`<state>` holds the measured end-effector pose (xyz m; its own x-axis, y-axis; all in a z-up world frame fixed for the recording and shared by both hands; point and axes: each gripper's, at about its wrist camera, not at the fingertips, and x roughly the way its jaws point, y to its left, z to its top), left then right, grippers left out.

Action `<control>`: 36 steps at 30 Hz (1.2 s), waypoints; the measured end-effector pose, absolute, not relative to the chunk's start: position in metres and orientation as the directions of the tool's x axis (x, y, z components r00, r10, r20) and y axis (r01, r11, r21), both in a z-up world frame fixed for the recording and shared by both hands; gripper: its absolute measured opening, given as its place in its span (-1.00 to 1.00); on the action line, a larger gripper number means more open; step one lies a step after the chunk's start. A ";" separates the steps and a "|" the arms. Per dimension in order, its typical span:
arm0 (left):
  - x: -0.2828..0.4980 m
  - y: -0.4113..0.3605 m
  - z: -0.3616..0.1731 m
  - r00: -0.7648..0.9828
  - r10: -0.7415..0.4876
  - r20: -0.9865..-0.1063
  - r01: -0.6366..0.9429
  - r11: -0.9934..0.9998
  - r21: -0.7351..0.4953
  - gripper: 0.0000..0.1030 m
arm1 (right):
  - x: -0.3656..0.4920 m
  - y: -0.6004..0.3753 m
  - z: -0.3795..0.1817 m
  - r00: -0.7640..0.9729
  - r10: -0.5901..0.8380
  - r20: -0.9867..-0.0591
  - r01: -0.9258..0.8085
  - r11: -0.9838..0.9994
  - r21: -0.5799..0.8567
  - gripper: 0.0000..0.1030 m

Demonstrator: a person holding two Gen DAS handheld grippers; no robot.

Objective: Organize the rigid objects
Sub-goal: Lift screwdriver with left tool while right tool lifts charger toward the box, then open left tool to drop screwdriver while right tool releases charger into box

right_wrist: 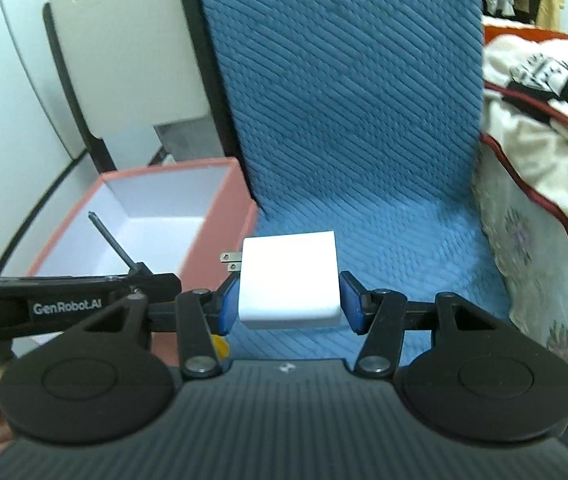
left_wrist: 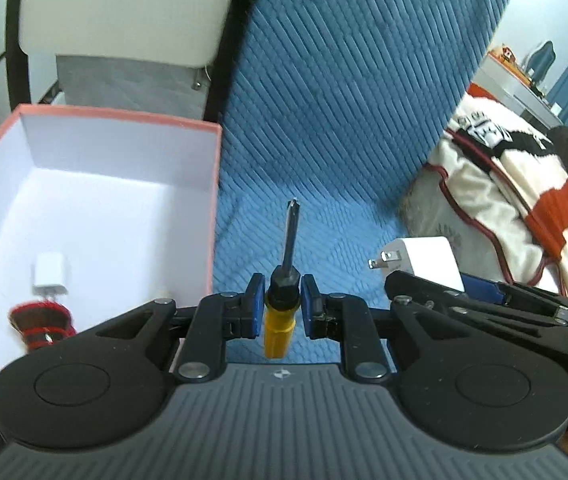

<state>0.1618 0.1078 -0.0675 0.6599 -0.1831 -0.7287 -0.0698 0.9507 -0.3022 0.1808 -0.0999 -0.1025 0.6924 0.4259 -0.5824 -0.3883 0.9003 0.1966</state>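
1. Left wrist view: left gripper is pinched nearly shut on the screwdriver, pads on the black collar just above the yellow handle, shaft pointing away from the camera, held up off the blue cushion.
2. Right gripper sits about mid-width, clamped on the flat sides of the white charger, prongs sticking out left, also in the air over the cushion.
3. Handling guess: both are stiff and light. The screwdriver could pivot in such a narrow grip; the glossy charger looks slippery, so squeezing the broad faces seems right.
4. Box is just left of the screwdriver, open, with a small plug and a red-and-black thing at its near end.
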 end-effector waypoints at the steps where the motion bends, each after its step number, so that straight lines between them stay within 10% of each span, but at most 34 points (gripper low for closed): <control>1: 0.162 0.113 -0.065 0.663 -0.181 -0.726 -0.072 0.950 -0.303 -0.57 | 0.181 -0.097 -0.099 0.695 0.429 -0.577 -0.394 0.899 0.193 0.07; 27: 0.161 0.266 -0.078 0.639 -0.038 -0.768 -0.273 0.923 -0.272 -0.57 | 0.202 0.056 -0.108 0.605 0.514 -0.608 -0.528 0.831 0.176 0.06; 36: 0.175 0.298 -0.126 0.579 -0.063 -0.813 -0.298 0.912 -0.282 -0.57 | 0.219 0.085 -0.150 0.551 0.468 -0.691 -0.509 0.845 0.167 -0.29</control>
